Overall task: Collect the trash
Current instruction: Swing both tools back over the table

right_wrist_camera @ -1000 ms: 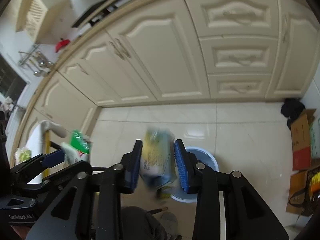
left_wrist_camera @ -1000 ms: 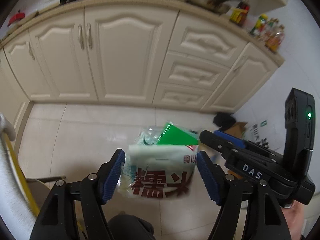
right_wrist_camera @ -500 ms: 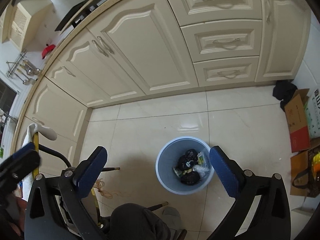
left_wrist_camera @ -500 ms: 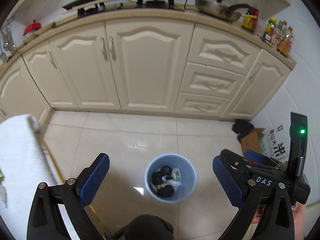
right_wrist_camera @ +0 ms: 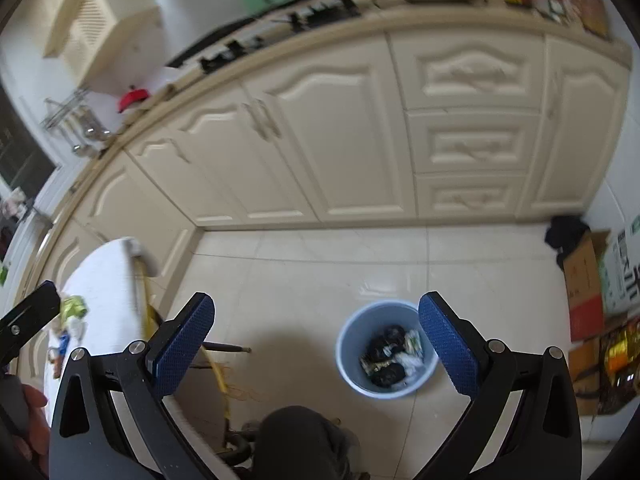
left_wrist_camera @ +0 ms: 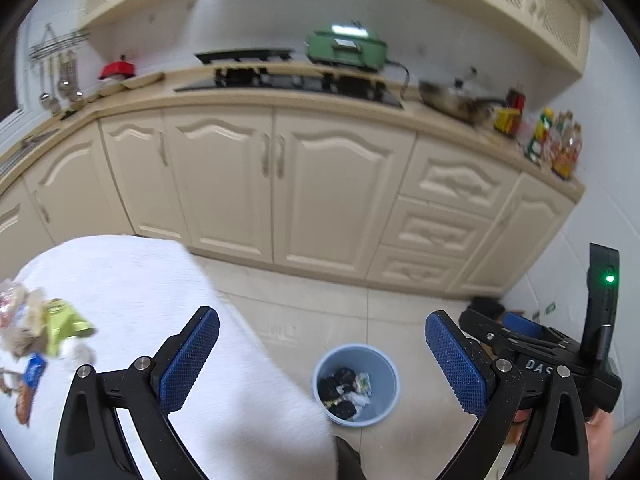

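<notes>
A light blue trash bin point(left_wrist_camera: 356, 384) stands on the tiled floor with dark and white trash inside; it also shows in the right wrist view point(right_wrist_camera: 386, 350). Several wrappers point(left_wrist_camera: 48, 328) lie on a white-covered table point(left_wrist_camera: 168, 312) at the left, seen small in the right wrist view point(right_wrist_camera: 72, 312). My left gripper point(left_wrist_camera: 322, 360) is open and empty, above the table's edge and the bin. My right gripper point(right_wrist_camera: 316, 344) is open and empty, above the floor beside the bin.
Cream kitchen cabinets point(left_wrist_camera: 280, 184) run along the back under a counter with a stove and a pan. Cardboard boxes point(right_wrist_camera: 588, 280) and a dark bundle point(right_wrist_camera: 566, 232) sit at the right wall. A yellow table leg point(right_wrist_camera: 220, 368) stands left of the bin.
Both grippers opened and dropped their packets into the bin. Both have since tilted up and the left has swung towards the table, bringing the wrappers into view.
</notes>
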### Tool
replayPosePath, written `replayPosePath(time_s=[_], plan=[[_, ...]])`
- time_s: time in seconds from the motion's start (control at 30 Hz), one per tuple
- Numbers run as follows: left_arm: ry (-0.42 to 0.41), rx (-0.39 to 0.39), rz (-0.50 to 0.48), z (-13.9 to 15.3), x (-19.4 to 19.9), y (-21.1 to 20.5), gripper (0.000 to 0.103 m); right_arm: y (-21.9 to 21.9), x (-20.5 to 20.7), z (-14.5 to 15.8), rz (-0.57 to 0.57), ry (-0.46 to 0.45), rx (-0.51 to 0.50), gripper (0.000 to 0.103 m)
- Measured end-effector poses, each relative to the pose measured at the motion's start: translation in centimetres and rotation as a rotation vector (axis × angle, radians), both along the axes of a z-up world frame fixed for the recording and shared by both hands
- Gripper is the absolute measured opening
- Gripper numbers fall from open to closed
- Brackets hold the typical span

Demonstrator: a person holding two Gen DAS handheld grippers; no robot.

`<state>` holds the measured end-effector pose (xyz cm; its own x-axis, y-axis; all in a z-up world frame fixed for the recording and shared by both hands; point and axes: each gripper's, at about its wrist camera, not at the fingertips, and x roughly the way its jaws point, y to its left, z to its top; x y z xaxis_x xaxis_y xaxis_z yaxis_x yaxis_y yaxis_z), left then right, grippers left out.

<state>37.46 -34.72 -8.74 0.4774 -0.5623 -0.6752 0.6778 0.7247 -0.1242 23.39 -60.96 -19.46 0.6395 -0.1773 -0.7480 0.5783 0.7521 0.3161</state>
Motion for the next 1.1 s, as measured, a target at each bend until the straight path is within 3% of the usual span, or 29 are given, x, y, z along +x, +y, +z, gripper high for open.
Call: replayPosePath(time_s=[0.17, 0.5, 0.77, 1.1], plan=[[-0.045, -0.064, 0.086, 2.2, -2.3, 9.1, 0.102, 4.6, 1.7, 4.0, 0.082, -0.058, -0.064, 0.103], [-0.085, -0.160, 0.278, 4.2, -7.8, 22.3, 0.102, 15.8, 5.5, 11.1, 0.300, -0.177, -0.207, 0.103], [-0.133, -0.185, 0.439, 5.3, -13.0, 31.1, 0.102, 23.3, 7.8, 13.3, 0.444, -0.237, -0.259, 0.103], [-0.136, -0.157, 0.580, 4.3, -17.6, 35.8, 0.102, 31.8, 9.2, 13.4, 0.636, -0.255, -0.302, 0.103]])
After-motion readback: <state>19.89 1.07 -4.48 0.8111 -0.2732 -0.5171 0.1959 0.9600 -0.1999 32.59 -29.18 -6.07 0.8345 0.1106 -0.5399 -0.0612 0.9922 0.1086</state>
